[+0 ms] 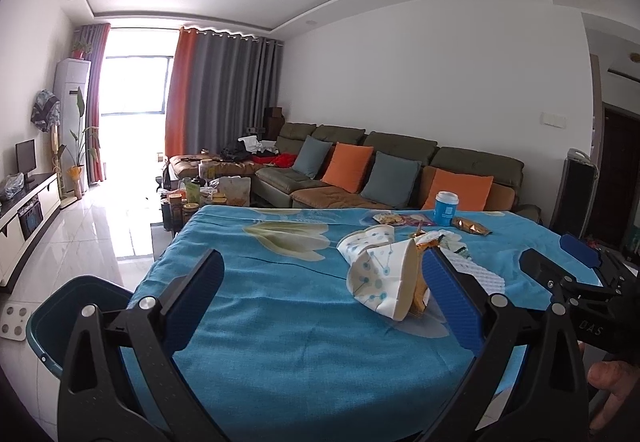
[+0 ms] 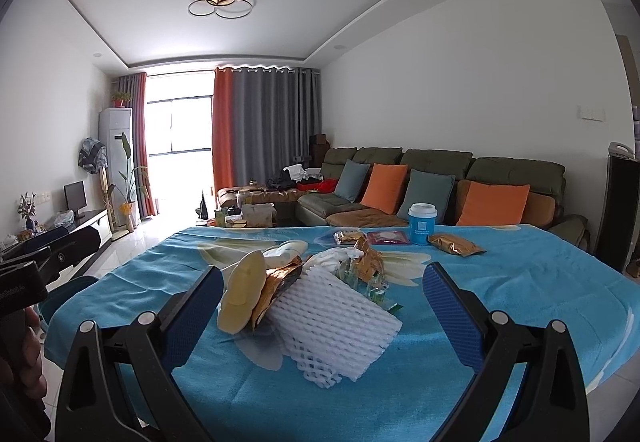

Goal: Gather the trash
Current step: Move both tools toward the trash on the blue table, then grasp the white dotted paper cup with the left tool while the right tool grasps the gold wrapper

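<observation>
A pile of trash lies on the blue tablecloth point(image 1: 280, 322): a crushed patterned paper cup point(image 1: 380, 274), gold wrappers point(image 2: 280, 282) and a white foam net sleeve point(image 2: 332, 326). My left gripper point(image 1: 324, 294) is open and empty, its right finger beside the crushed cup. My right gripper point(image 2: 324, 306) is open and empty, with the foam sleeve and cup point(image 2: 240, 298) between its fingers. Farther back stand a blue paper cup point(image 2: 422, 224), a gold packet point(image 2: 456, 245) and more wrappers point(image 2: 384, 237). A teal bin point(image 1: 80, 314) stands at the table's left edge.
A sofa point(image 1: 400, 178) with orange and grey cushions runs behind the table. A cluttered coffee table point(image 1: 200, 194) stands beyond the far left corner. A TV cabinet point(image 1: 24, 214) lines the left wall. A scale point(image 1: 16, 322) lies on the floor.
</observation>
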